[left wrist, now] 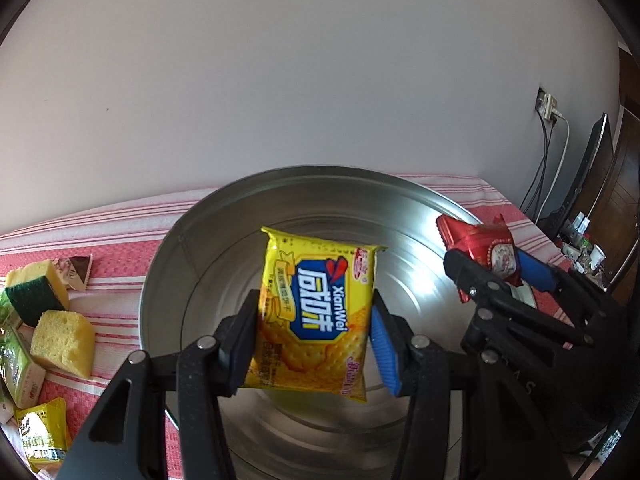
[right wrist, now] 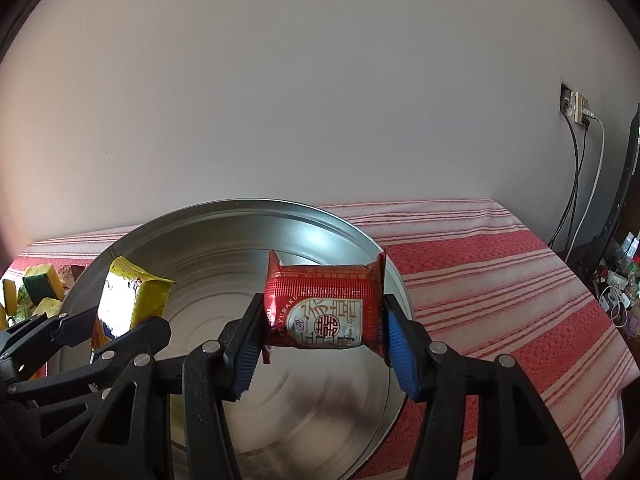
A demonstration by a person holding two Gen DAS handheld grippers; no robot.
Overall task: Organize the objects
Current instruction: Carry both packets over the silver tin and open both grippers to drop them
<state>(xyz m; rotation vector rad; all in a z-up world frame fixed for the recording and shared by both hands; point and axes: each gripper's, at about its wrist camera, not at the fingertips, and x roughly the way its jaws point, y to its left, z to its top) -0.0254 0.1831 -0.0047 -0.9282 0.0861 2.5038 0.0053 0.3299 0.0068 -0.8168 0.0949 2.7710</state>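
- Packets over the tin now, 2 of them, 1 in each gripper, and the step in hand looks like the drop into the round metal tin (left wrist: 168, 280) on the red striped cloth (left wrist: 120, 248).
- Far left, the unsorted pile waits on the cloth: sponges (left wrist: 60, 340), a green carton (left wrist: 16, 364), a small yellow sachet (left wrist: 40, 428) and a brown wrapper (left wrist: 80, 272).
- Left gripper (left wrist: 312, 340) is clenched on the yellow cracker packet (left wrist: 316, 312), pads pressing both long edges, the packet upright and clear of the tin floor.
- To do this well, I'd say lower it close to the floor before letting go, so the light packet lands flat and doesn't slide to the wall.
- Right gripper (right wrist: 320, 340) grips the red snack packet (right wrist: 324, 308) the same way, by its 2 short sides, label facing the camera.
- It hangs over the right half of the tin, just inside the rim (right wrist: 392, 276), so a nudge inward looks wise before release.
- Pose: both grippers point forward and downward into the tin, side by side and near each other but apart, the left over the middle, the right towards the right-hand rim.
- Risk as I judge it: releasing both at once could stack the packets untidily.
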